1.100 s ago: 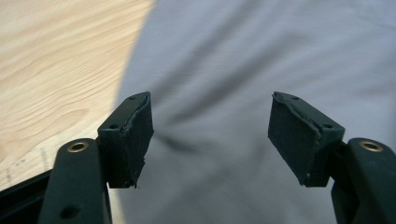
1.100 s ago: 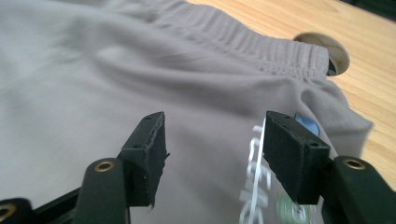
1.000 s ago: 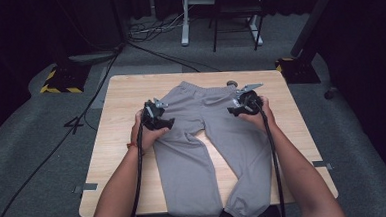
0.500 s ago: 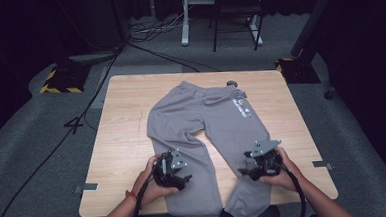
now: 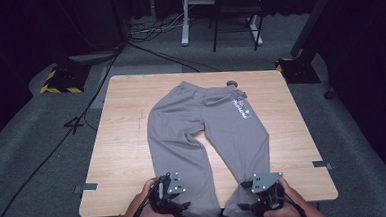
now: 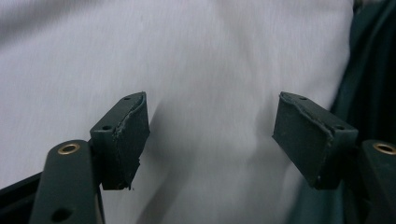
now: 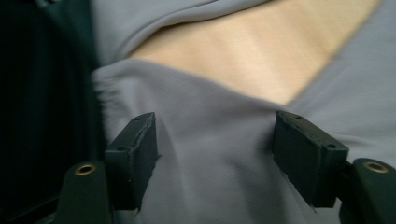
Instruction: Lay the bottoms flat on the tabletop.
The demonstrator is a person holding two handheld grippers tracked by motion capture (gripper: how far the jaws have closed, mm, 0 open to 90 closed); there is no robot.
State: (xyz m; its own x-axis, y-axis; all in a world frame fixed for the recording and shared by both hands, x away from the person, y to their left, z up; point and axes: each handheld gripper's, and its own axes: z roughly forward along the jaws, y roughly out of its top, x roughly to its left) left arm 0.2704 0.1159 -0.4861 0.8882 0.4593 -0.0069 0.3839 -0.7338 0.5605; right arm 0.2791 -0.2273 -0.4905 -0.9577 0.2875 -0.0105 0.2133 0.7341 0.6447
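While the grey trousers lie flat on the wooden table, the left gripper and right gripper hover above the leg ends, jaws spread, the right's just widening, no cloth pinched.

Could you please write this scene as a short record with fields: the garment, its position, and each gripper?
garment: grey trousers, spread flat
surface: wooden table
waistband: at the far edge of the table
leg ends: at the near edge, next to the person
left gripper: over the end of one leg, jaws open, cloth between them but not pinched
right gripper: over the end of the other leg, jaws open and just opened wider
label: small printed tag near the waistband
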